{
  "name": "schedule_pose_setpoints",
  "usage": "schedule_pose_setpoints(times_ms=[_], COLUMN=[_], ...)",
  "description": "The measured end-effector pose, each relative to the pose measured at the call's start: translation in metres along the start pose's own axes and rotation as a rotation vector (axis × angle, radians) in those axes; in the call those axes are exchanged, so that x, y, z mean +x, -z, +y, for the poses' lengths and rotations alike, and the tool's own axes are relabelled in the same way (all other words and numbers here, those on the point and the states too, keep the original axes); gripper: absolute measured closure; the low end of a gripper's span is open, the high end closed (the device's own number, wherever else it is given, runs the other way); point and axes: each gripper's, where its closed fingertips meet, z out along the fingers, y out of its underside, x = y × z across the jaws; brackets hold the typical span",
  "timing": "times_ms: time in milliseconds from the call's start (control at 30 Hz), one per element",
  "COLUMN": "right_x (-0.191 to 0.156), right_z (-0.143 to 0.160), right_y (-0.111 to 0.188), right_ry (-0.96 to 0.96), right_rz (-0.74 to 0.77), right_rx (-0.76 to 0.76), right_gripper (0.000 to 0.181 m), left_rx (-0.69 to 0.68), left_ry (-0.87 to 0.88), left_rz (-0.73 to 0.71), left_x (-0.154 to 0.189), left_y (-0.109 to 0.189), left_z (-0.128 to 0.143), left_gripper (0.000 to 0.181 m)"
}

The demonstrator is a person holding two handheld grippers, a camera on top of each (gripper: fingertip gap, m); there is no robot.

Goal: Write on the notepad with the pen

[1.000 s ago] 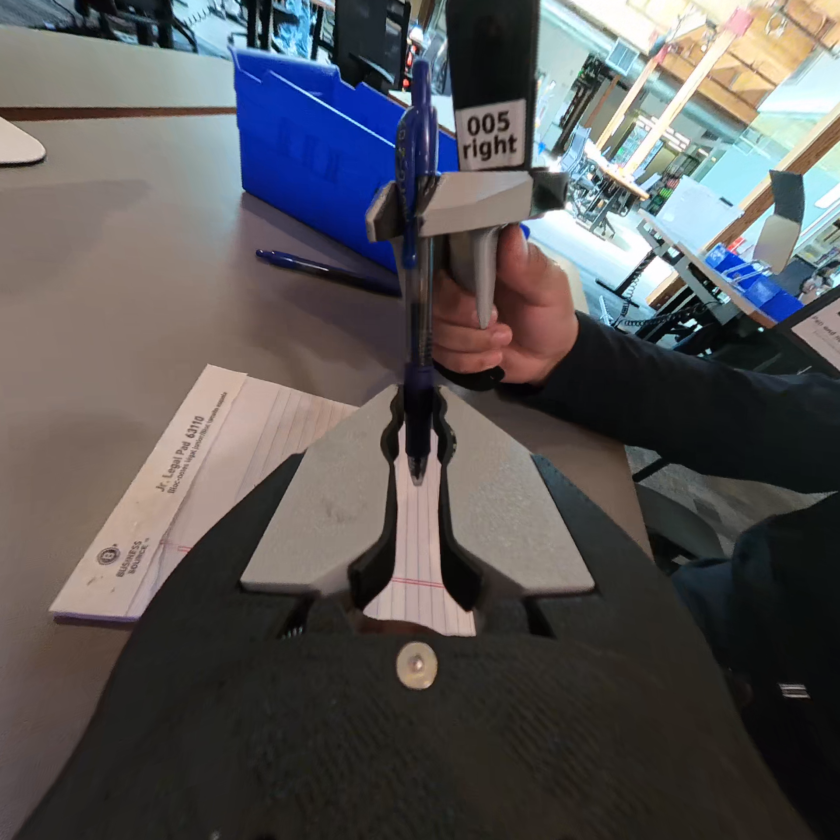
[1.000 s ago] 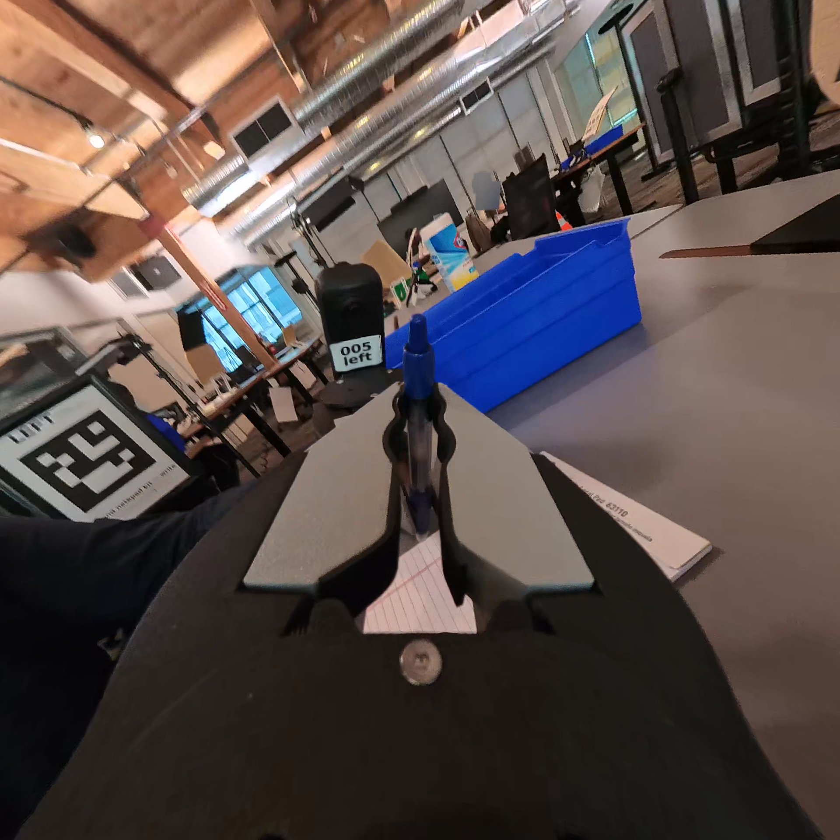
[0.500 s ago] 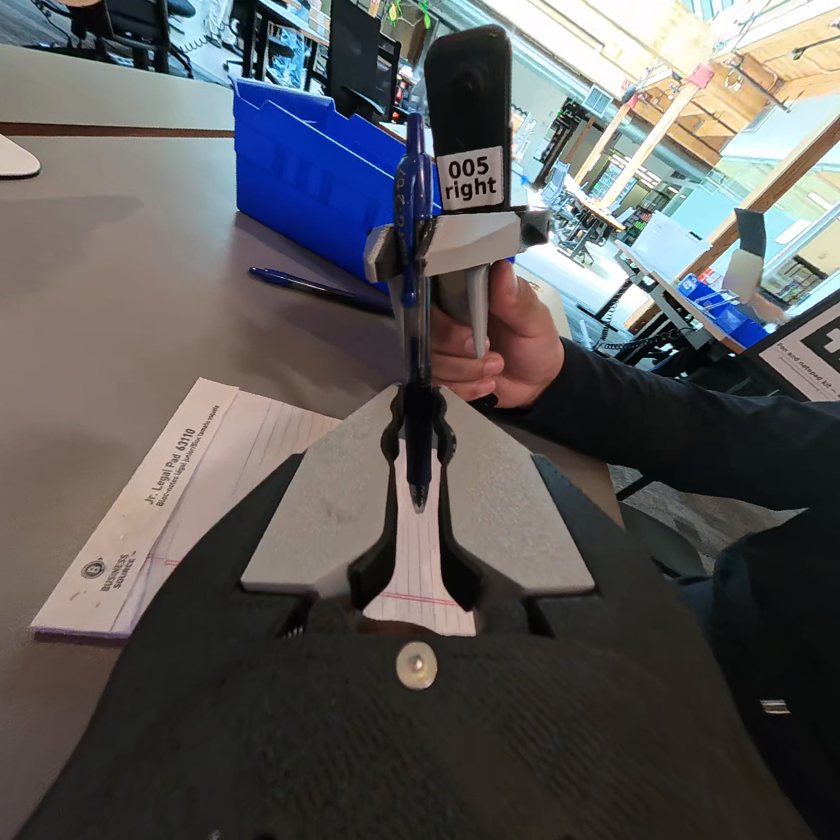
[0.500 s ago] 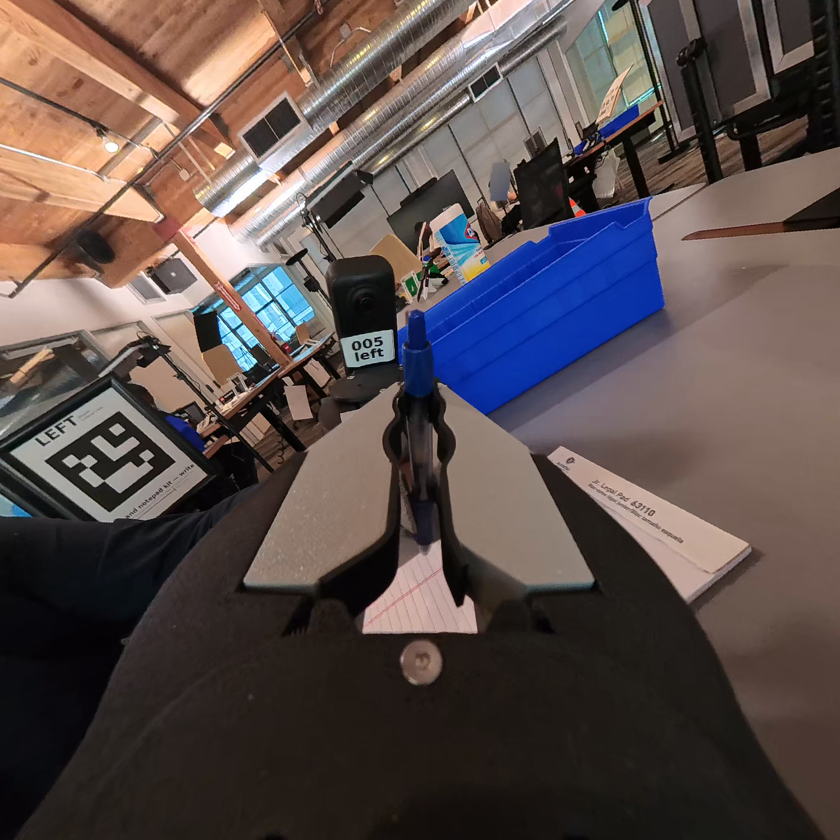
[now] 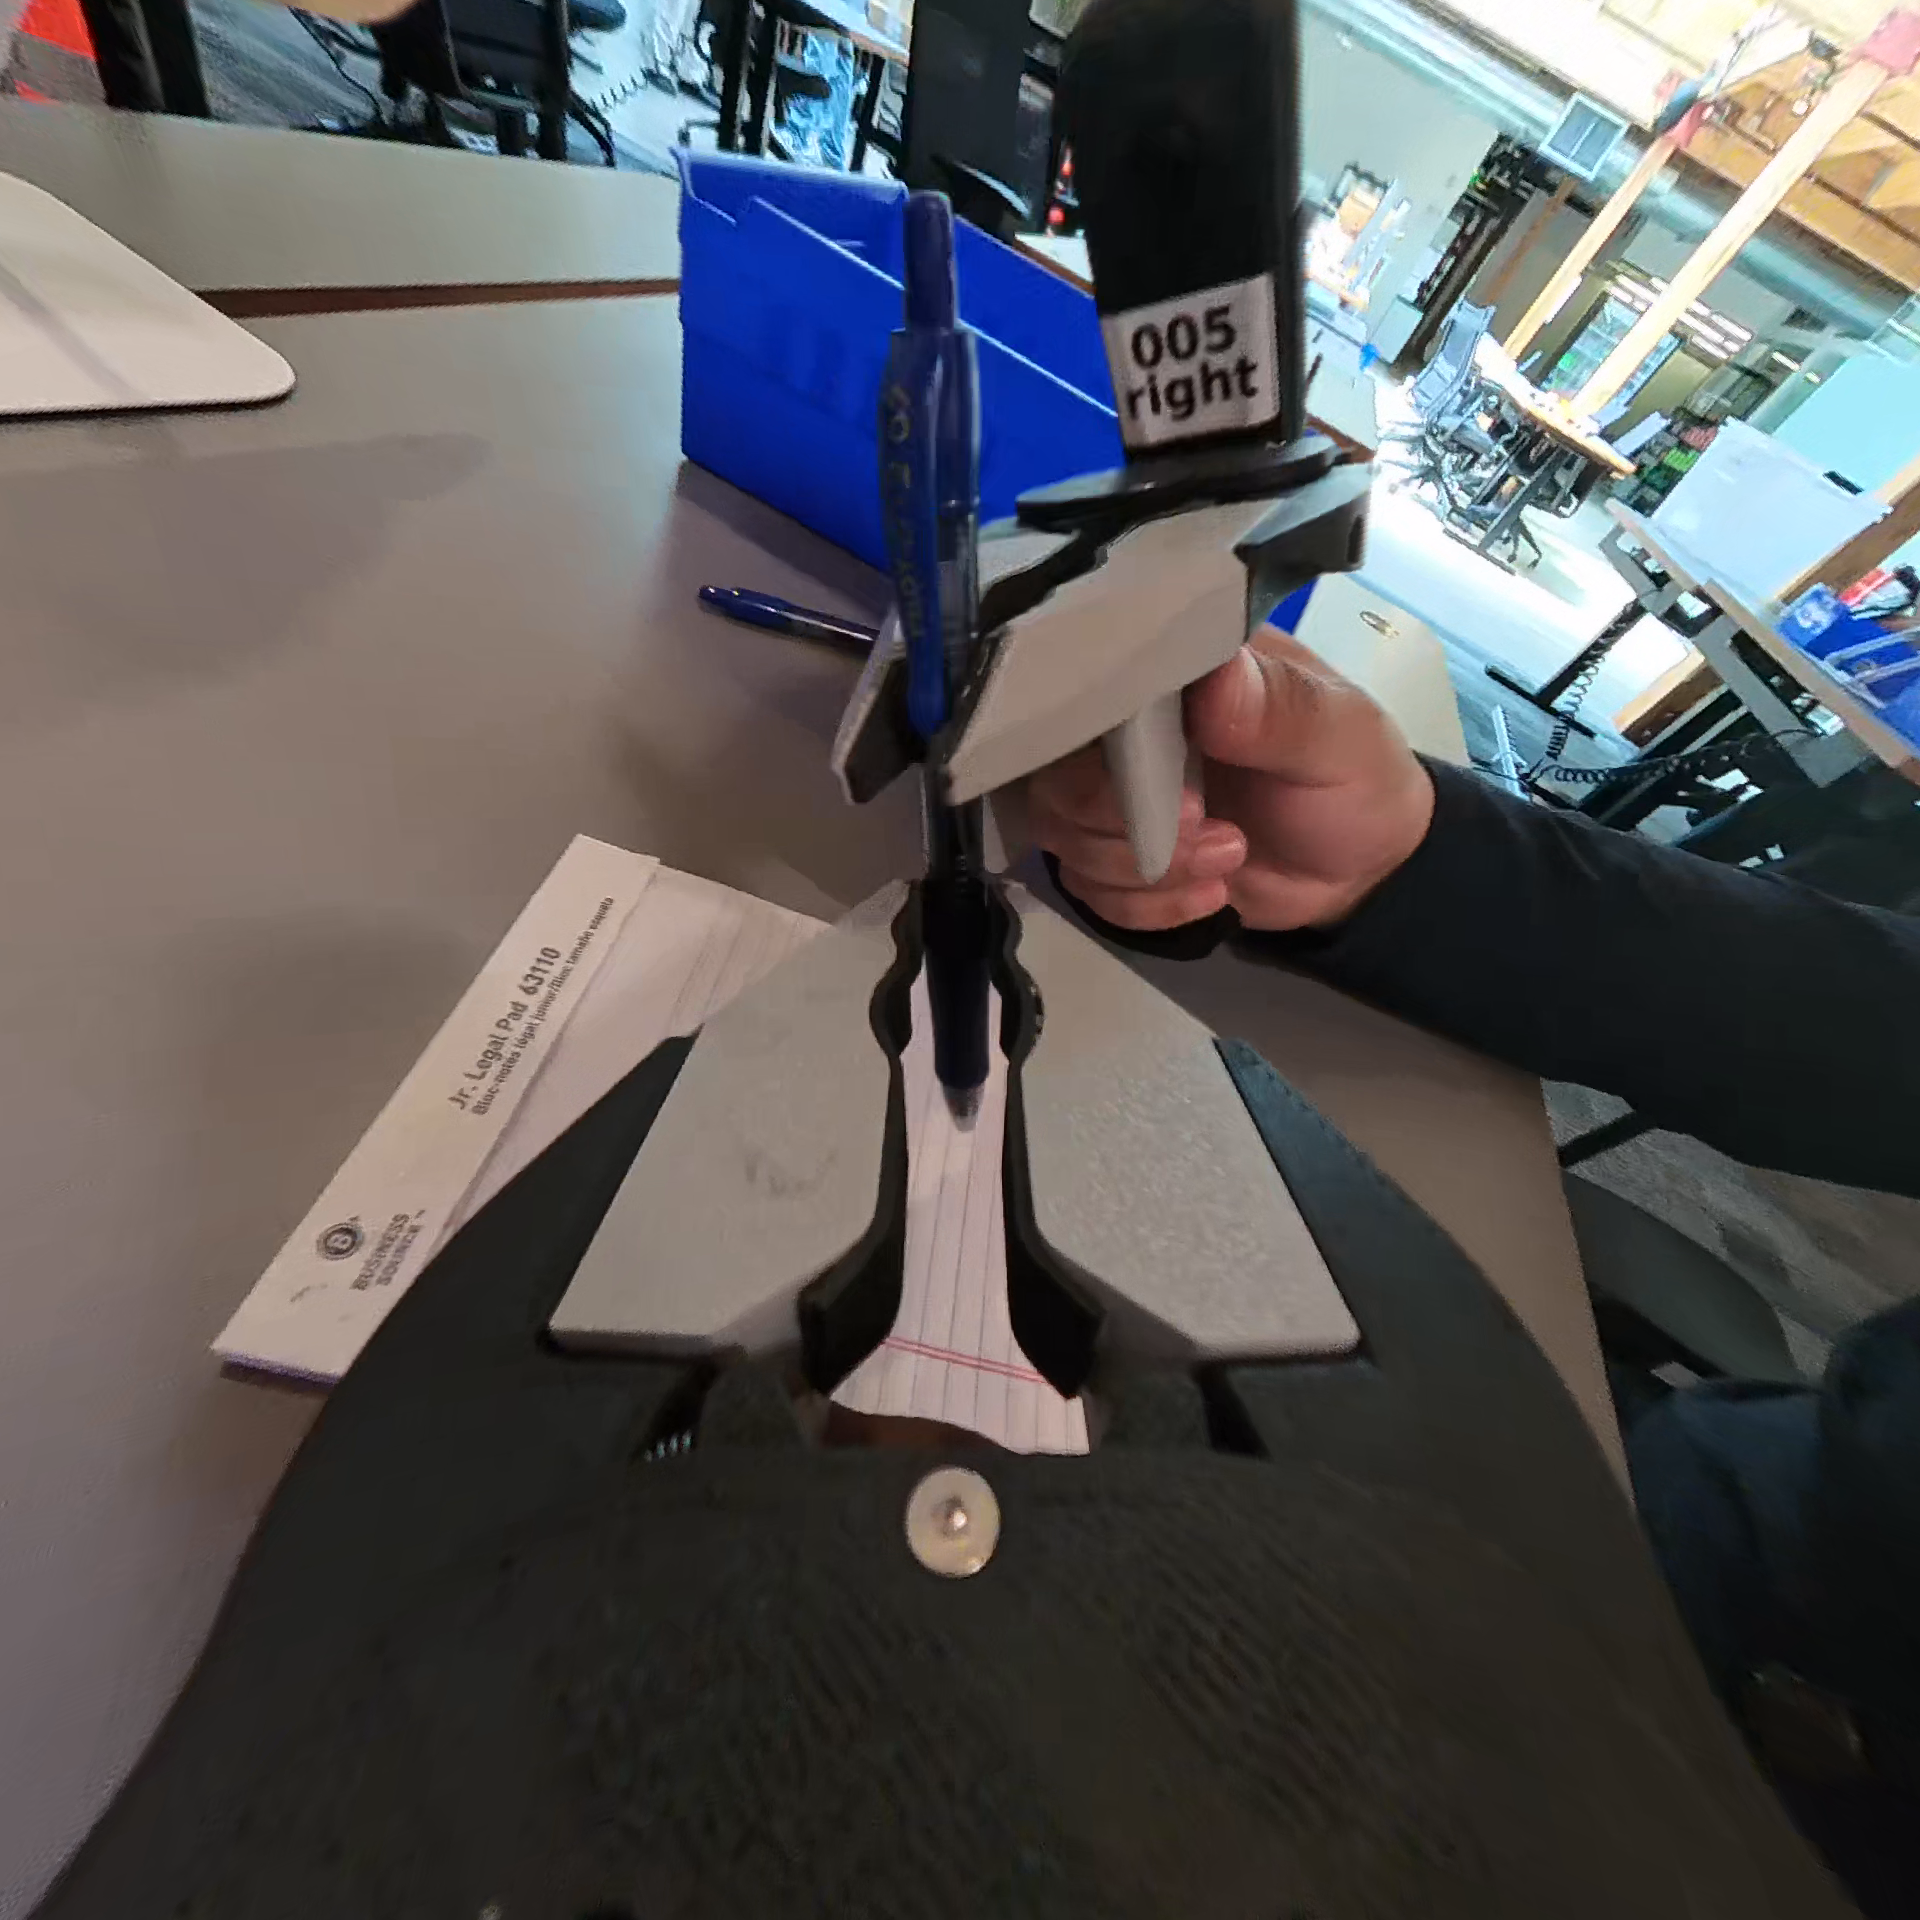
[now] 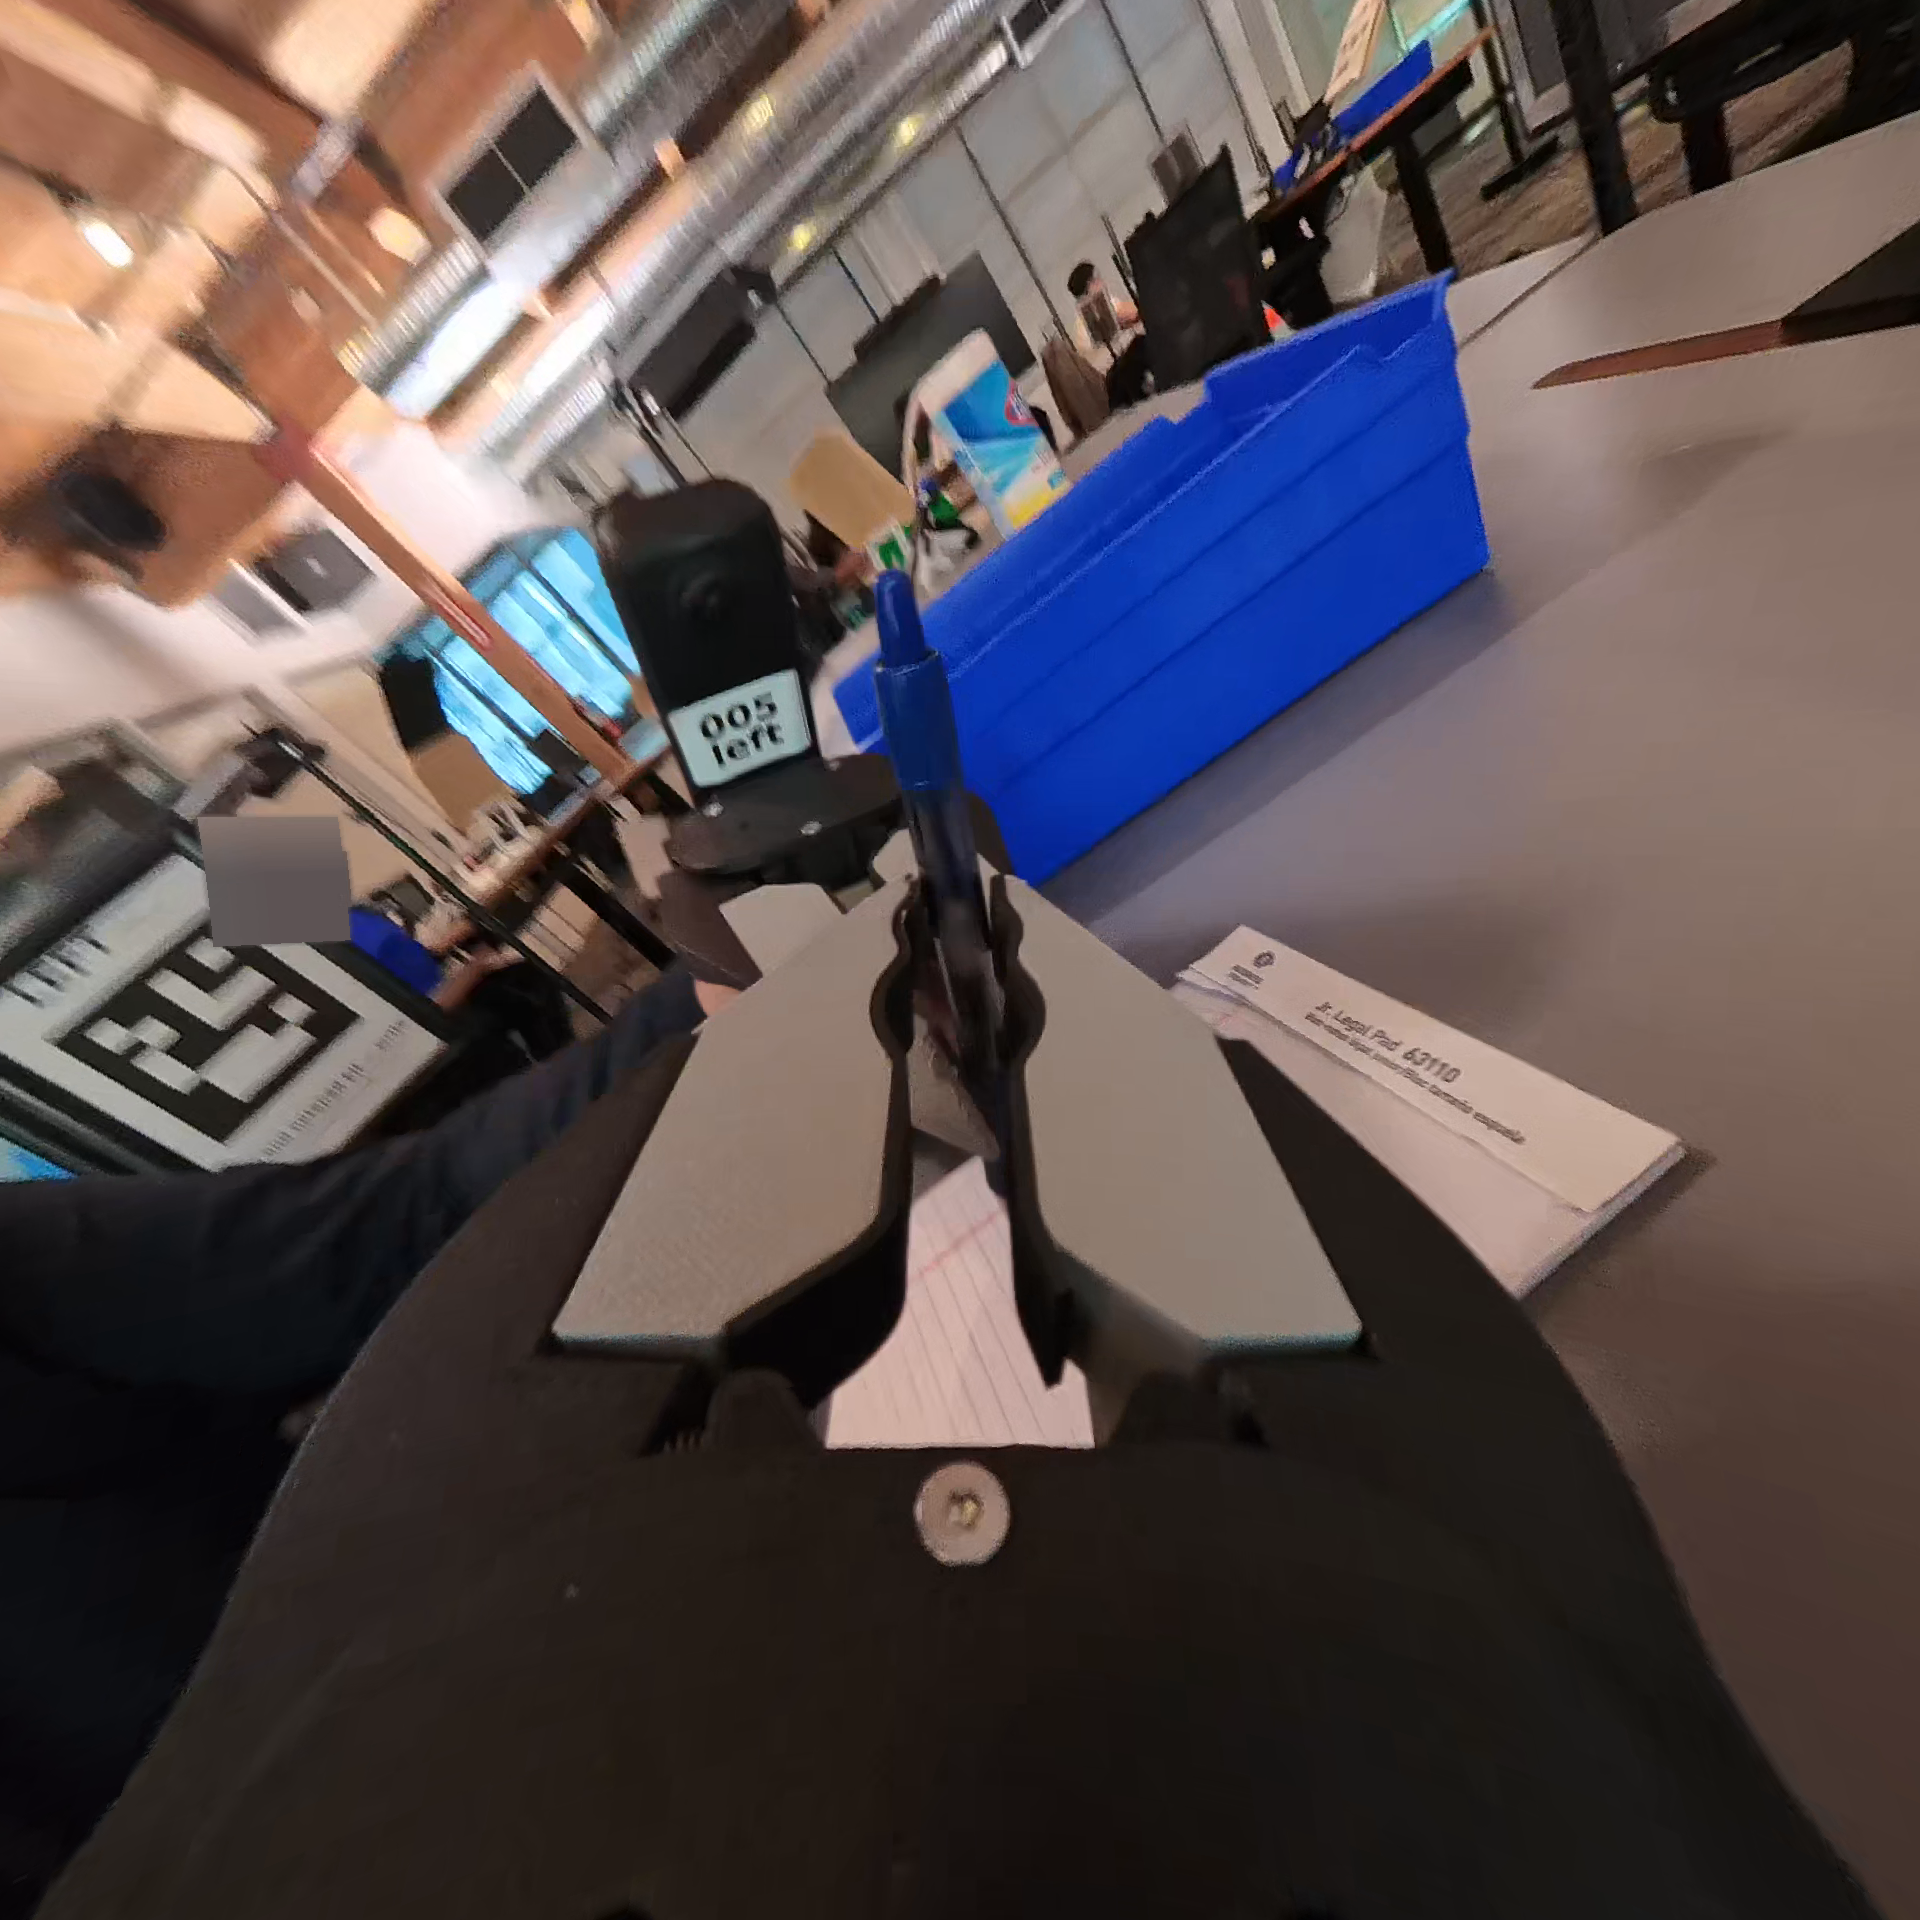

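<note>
A blue pen (image 5: 930, 468) stands nearly upright over a white lined notepad (image 5: 520, 1060) on the grey table. My right gripper (image 6: 954, 935) is shut on the pen's barrel (image 6: 920, 748); it also shows in the left wrist view (image 5: 914, 717), held by a hand (image 5: 1278, 800). My left gripper (image 5: 956, 935) is shut on the pen's dark lower grip. The pen tip hangs over the lined sheet; I cannot tell whether it touches. The notepad (image 6: 1455, 1122) lies to the right in the right wrist view.
A blue plastic bin (image 5: 790, 416) stands behind the pad, also in the right wrist view (image 6: 1195, 644). A second blue pen (image 5: 779, 613) lies on the table in front of the bin. A white flat object (image 5: 104, 322) lies at the far left. The gap from one gripper's tips to the other's is roughly 5 centimeters. The white flat object (image 5: 104, 322) is about 35 centimeters from both grippers' fingertips.
The right gripper has tilted and come nearer to the left gripper's camera, leaning the pen slightly. Both grippers stay shut on the pen over the pad.
</note>
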Motion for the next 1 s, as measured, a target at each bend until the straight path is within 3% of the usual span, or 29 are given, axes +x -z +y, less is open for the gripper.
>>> schedule_pose_setpoints(times_ms=[133, 333, 800, 1000], right_x=[0.004, 0.040, 0.076, 0.117], right_z=[-0.003, -0.016, 0.003, 0.028], right_y=[0.006, 0.063, 0.129, 0.130], right_ry=[0.100, 0.244, 0.195, 0.215], right_rz=[0.120, 0.554, 0.880, 1.050], right_rx=[-0.064, -0.222, -0.472, -0.607], right_gripper=[0.175, 0.175, 0.176, 0.175], left_rx=[0.019, 0.022, -0.030, -0.027], left_ry=[0.014, 0.045, 0.031, 0.037], left_rz=[-0.006, -0.099, -0.108, -0.118], left_x=[-0.001, -0.020, -0.022, -0.024], left_y=[0.003, 0.011, 0.006, 0.007], left_z=[-0.004, -0.006, 0.004, 0.004], left_gripper=[0.171, 0.173, 0.174, 0.174])
